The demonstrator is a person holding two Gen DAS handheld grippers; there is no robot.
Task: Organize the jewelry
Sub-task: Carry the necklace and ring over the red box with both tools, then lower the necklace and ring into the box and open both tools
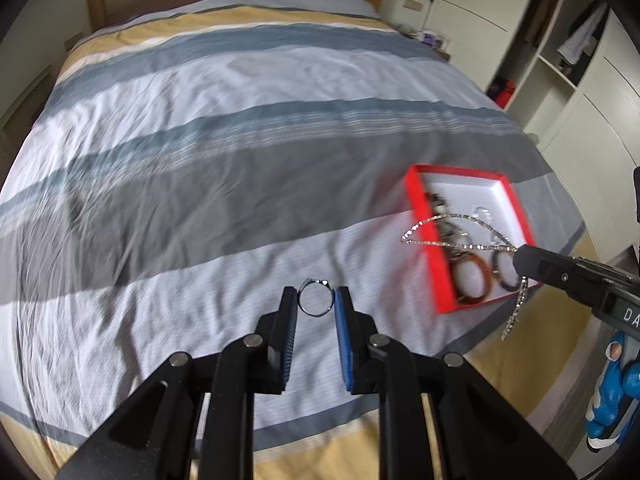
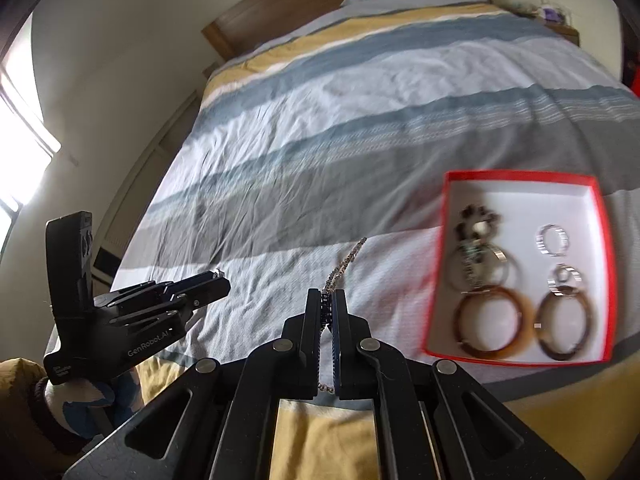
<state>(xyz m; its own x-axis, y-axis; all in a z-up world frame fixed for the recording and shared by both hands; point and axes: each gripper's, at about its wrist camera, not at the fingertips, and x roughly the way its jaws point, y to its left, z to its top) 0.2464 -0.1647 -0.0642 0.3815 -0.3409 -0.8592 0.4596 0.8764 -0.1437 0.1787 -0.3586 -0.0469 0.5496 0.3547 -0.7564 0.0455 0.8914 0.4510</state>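
Left wrist view: the left claw [image 1: 316, 300] is pinching a thin silver ring [image 1: 315, 298] above the striped bed [image 1: 200, 160]; it should be carried level to the shallow red cardboard box [image 1: 420, 216] at the right. Right wrist view: the right claw [image 2: 327, 304] is clamping a sparkling rhinestone chain [image 2: 347, 260], best lowered gradually into the box, which is holding bangles and rings.
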